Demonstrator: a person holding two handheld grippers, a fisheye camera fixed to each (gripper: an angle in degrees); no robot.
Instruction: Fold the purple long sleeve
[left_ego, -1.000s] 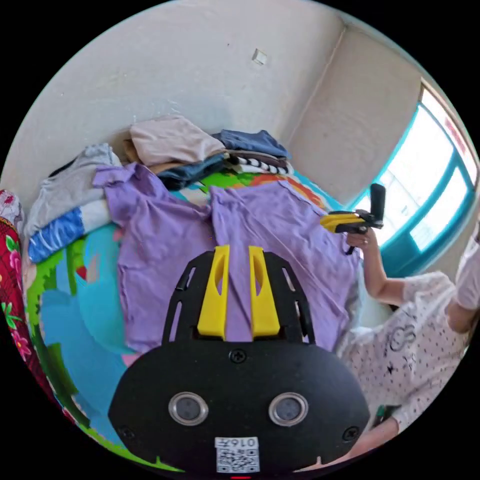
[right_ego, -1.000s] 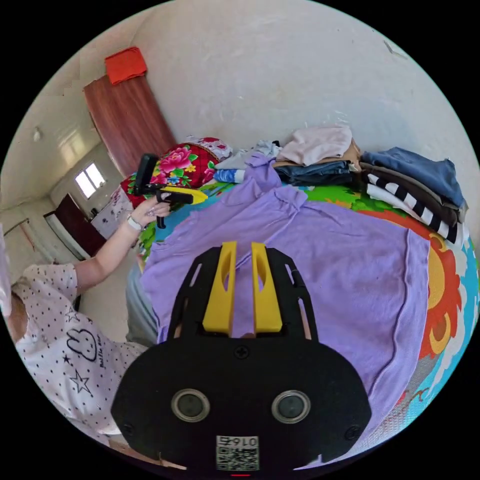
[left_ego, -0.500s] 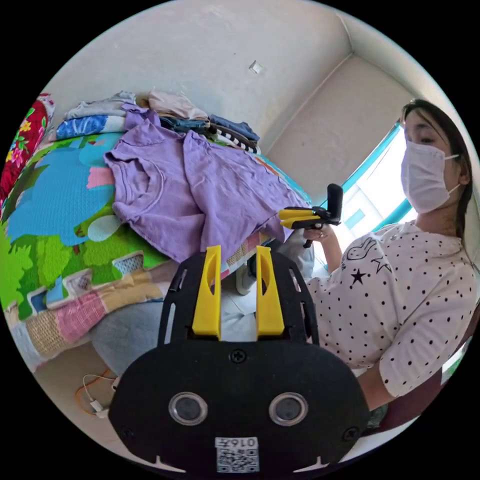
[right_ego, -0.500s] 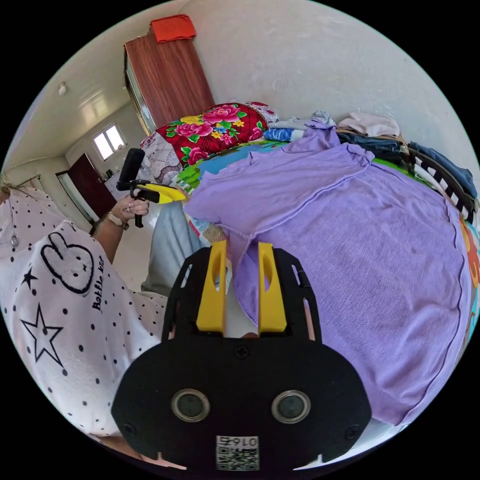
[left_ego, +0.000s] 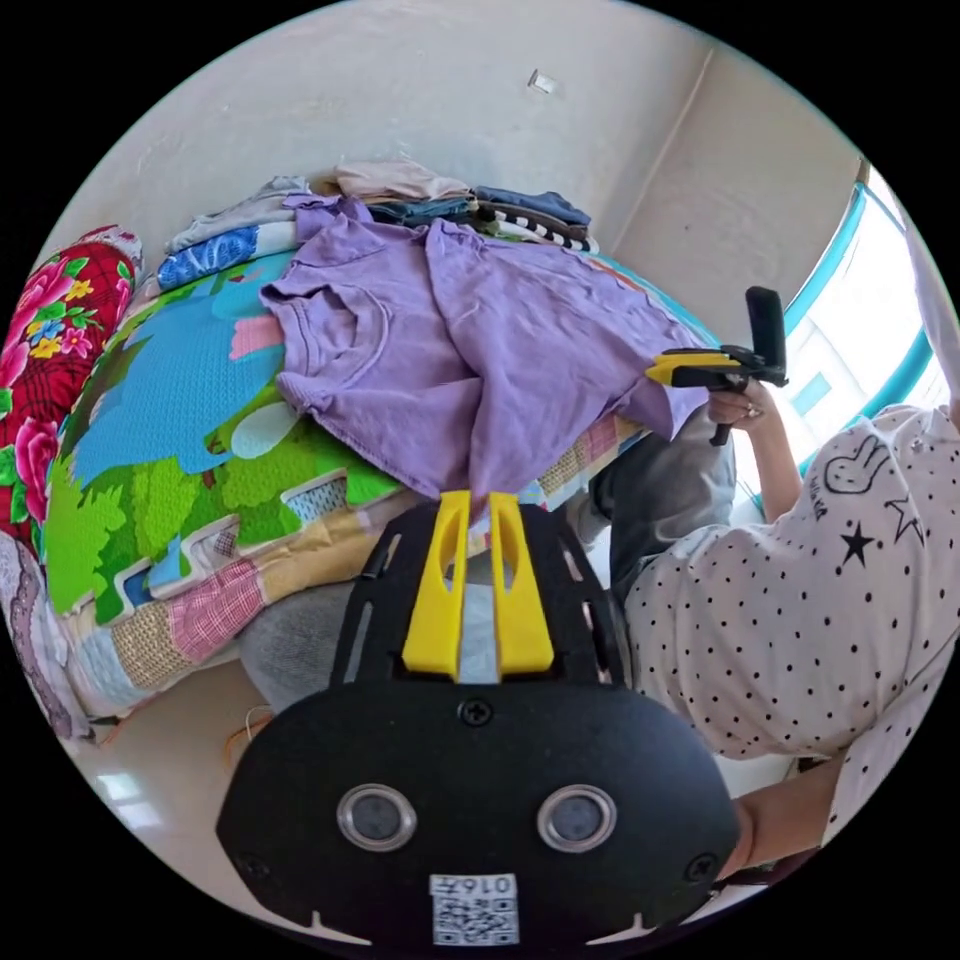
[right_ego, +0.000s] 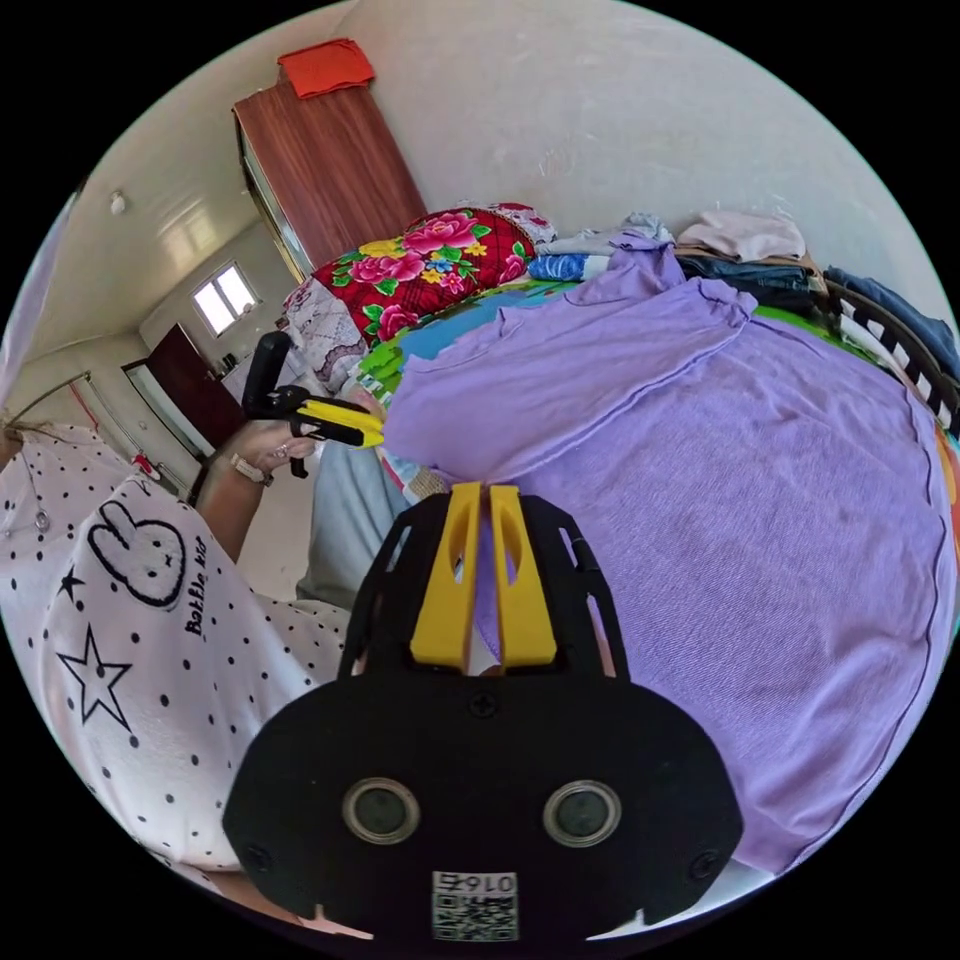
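The purple long sleeve lies spread on a bed, its near edge hanging over the side. My left gripper is at that hanging edge, jaws closed together with purple cloth between the tips. In the right gripper view the shirt spreads out to the right, and my right gripper is shut on its near hem. The left gripper shows there too, jaws together at the shirt's left edge. The right gripper appears in the left gripper view, pinching the shirt's right corner.
A colourful play mat covers the bed. Folded clothes are stacked against the far wall. A red floral quilt and a wooden wardrobe stand to the left. A person in a dotted top sits at the bed's side.
Both pairs of jaws have gone from open to closed on the shirt's near edge. Both cameras shifted back from over the shirt toward the bed's side.
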